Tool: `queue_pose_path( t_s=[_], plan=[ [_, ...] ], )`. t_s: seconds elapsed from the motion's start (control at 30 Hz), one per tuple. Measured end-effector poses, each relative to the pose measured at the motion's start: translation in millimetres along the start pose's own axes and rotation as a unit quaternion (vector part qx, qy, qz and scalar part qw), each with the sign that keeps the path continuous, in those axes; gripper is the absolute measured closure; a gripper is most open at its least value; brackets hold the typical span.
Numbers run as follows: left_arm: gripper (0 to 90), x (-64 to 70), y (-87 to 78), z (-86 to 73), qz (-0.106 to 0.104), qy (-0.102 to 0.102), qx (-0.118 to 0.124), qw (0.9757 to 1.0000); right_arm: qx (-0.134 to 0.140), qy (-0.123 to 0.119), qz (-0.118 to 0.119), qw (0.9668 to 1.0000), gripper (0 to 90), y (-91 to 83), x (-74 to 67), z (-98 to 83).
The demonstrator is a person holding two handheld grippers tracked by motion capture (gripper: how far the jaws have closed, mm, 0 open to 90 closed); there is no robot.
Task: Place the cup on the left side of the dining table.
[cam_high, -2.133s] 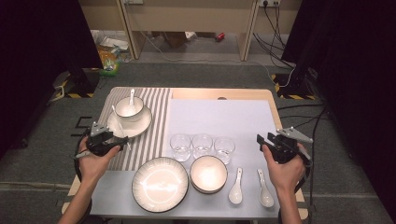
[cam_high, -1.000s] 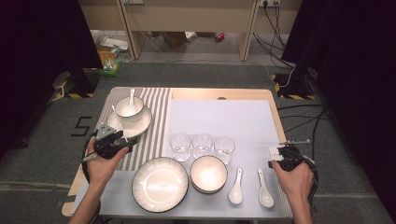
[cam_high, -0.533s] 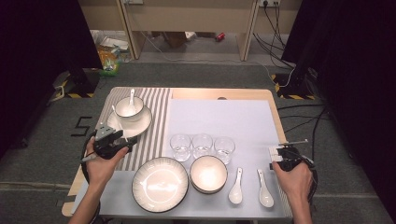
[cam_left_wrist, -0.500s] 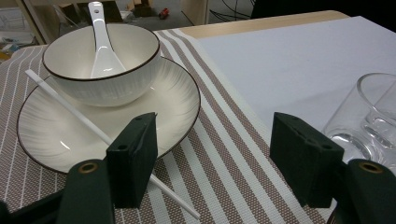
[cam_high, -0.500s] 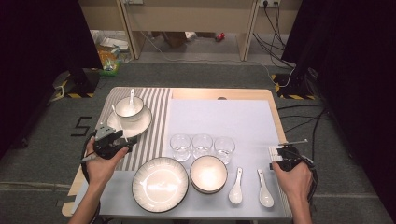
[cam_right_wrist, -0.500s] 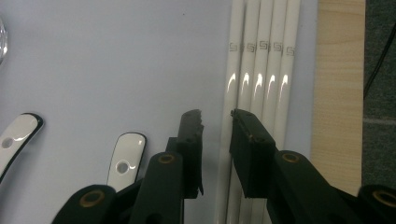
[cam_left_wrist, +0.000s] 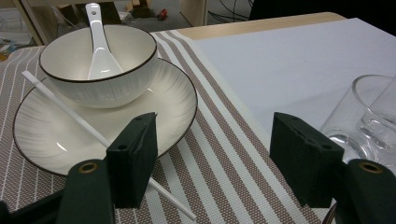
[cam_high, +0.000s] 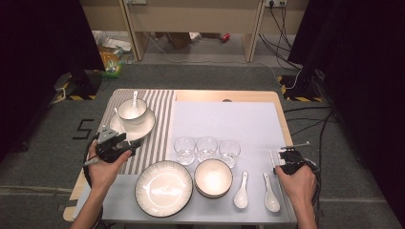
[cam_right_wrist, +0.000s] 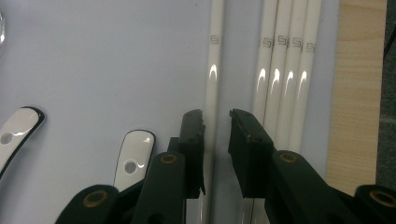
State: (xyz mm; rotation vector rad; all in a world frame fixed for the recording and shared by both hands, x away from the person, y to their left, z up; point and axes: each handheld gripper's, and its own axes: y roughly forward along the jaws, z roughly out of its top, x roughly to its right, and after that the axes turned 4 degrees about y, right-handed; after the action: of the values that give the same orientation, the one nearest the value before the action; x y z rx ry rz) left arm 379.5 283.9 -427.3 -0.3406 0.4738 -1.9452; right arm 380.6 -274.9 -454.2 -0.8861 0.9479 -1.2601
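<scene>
Right tool (cam_right_wrist: 216, 122) straddles one white chopstick (cam_right_wrist: 214, 70), jaws narrowly parted, not clamped; left tool (cam_left_wrist: 215, 154) gapes wide, empty, near the plate (cam_left_wrist: 177, 100).

In the right gripper view, the white chopsticks (cam_right_wrist: 285, 84) run off the top edge and vanish beneath the right gripper (cam_right_wrist: 215, 122); whether it touches the lone one is unclear. The glass (cam_left_wrist: 362, 116) is cropped at the left gripper view's edge.
</scene>
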Motion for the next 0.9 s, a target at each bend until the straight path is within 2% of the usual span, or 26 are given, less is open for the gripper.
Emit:
queue_pose_path(
  t_s=[0.17,0.33,0.4,0.7,0.9],
  plan=[
    [31.7,-0.2,0.7,-0.3,0.000,0.001,-0.001,1.0000,-0.003,0.001,-0.002,1.0000,76.4,1.0,-0.7,0.0],
    [31.8,1.0,1.4,0.2,-0.002,0.001,0.000,1.0000,-0.013,-0.011,-0.014,0.9998,83.5,1.4,-6.2,1.5],
    [31.8,1.1,1.4,0.3,-0.001,0.001,0.000,1.0000,-0.015,-0.010,-0.017,0.9997,83.7,1.8,-7.6,2.1],
    [32.0,-0.5,0.3,0.8,-0.002,-0.001,0.002,1.0000,-0.019,0.019,-0.009,0.9996,84.8,6.4,-6.6,15.5],
    [32.0,-0.8,1.0,0.4,-0.003,-0.002,0.001,1.0000,-0.011,0.019,-0.009,0.9997,84.8,9.6,-9.4,33.5]
  ],
)
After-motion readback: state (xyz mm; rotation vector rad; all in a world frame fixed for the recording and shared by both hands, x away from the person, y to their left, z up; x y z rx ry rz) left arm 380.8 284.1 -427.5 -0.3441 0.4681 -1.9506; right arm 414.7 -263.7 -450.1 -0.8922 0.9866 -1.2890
